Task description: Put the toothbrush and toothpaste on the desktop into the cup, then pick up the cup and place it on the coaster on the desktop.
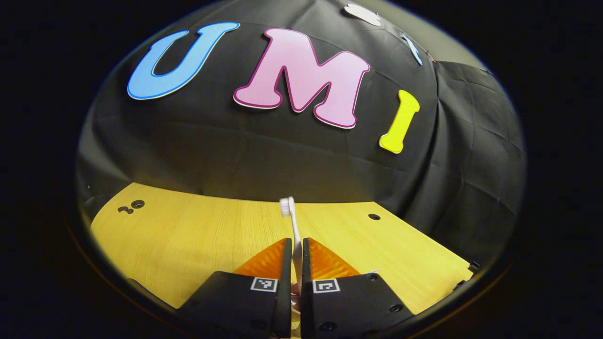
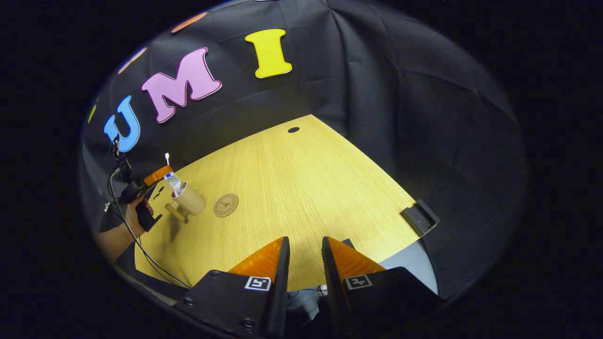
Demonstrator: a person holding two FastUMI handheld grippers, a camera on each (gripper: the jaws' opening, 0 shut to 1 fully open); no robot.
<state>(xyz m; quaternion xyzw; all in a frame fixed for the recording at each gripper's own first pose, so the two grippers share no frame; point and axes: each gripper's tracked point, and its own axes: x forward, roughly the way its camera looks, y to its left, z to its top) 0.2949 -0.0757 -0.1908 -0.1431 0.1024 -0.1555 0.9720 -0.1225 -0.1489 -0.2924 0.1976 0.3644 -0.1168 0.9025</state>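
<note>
At the bottom centre of the left gripper view, the left hand-held gripper (image 1: 295,249) is clamped on the toothbrush (image 1: 293,225), whose head stands upright above the wooden counter (image 1: 198,235). In the right gripper view, the right hand-held gripper (image 2: 305,252) stands slightly parted and empty. At middle left, the cup (image 2: 191,199) holds the toothpaste (image 2: 173,182), with the coaster (image 2: 226,205) just beside it.

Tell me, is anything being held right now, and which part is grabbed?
The left gripper holds the toothbrush by its handle, bristle head sticking up past the jaws. The right gripper holds nothing.
</note>
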